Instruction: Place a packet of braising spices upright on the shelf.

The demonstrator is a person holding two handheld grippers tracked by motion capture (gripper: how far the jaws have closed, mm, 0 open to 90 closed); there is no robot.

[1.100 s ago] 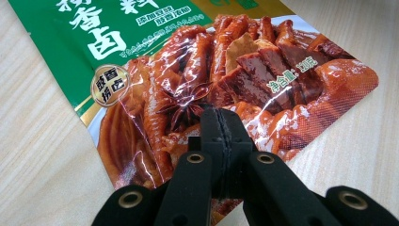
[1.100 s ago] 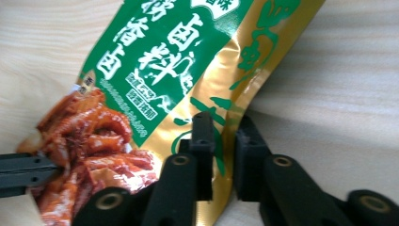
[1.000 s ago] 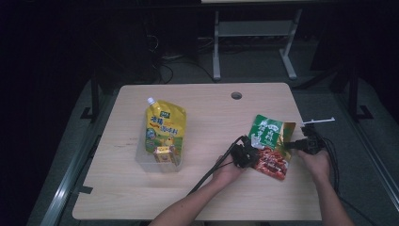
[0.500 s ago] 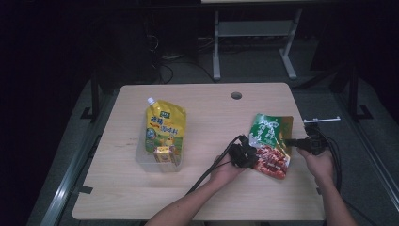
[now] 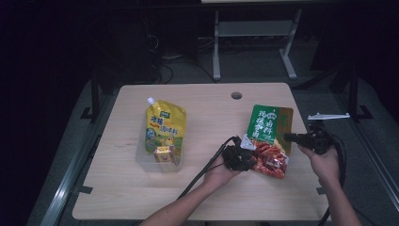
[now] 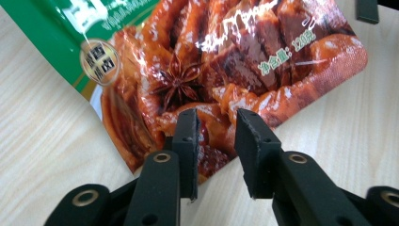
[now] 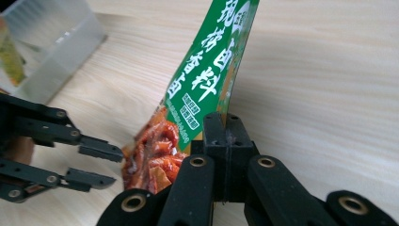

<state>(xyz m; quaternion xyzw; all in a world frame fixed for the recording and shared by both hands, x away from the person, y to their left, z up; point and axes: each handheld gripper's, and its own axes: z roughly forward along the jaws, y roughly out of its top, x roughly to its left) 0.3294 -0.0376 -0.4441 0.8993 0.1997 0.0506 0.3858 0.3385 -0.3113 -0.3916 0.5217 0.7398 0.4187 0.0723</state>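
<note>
1. The spice packet [image 5: 268, 141], a green-and-red foil pouch printed with braised meat, is sitting near the right edge of the table [image 5: 197, 197], its lower end toward the front edge and its right side lifting off the wood.
2. The right gripper [image 5: 288, 137] is clenching the packet's right edge, jaws pressed tight together on the foil with no gap between them.
3. The left gripper [image 5: 249, 157] has just been opening; its jaws are standing apart around the packet's lower left corner, pads clear of the film, so it is released.
4. Judging by how the pouch is bending upward from a single pinch, it is looking light and floppy, with glossy film that is likely slippery. The flat sealed border is looking like the safest hold; a grip on the bulging middle would probably slide or crush the contents.
5. The right gripper view is showing the packet [image 7: 202, 89] rising edge-on from its own shut jaws, plus the left gripper [image 7: 101, 165] open beside it, which the high view is blurring.
6. The left gripper view is giving the print and the gap between pads and packet [image 6: 226, 70].
7. The high view is adding the yellow spouted pouch [image 5: 164, 127] lying across a clear tray [image 5: 143, 162] toward the left edge.
</note>
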